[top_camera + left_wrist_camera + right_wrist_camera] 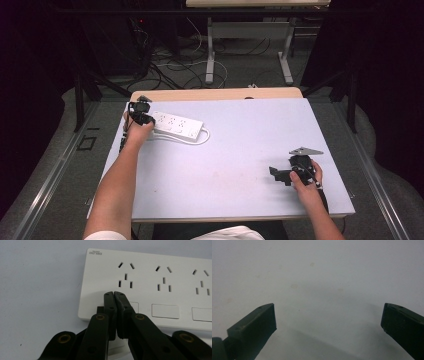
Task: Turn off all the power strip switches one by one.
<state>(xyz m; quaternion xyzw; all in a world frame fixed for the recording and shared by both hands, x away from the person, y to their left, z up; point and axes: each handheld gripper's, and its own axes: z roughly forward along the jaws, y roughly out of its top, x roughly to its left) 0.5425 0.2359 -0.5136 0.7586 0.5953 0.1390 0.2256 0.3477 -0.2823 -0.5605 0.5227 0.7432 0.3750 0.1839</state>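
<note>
A white power strip (176, 126) lies at the table's far left, its white cable (204, 138) looping beside it. My left gripper (141, 113) hovers over the strip's left end. In the left gripper view its jaws are shut together, tips (114, 293) resting on the power strip (150, 287) just left of the first rocker switch (133, 307), below the first socket. Nothing is held between them. My right gripper (280, 175) sits near the table's front right. In the right gripper view the right gripper (328, 315) stands wide open over bare tabletop.
The pale blue-grey table top (240, 150) spreads between the two hands. A wooden edge (220, 93) runs along its far side. Beyond it, cables and a second table's legs (210, 55) stand on the floor.
</note>
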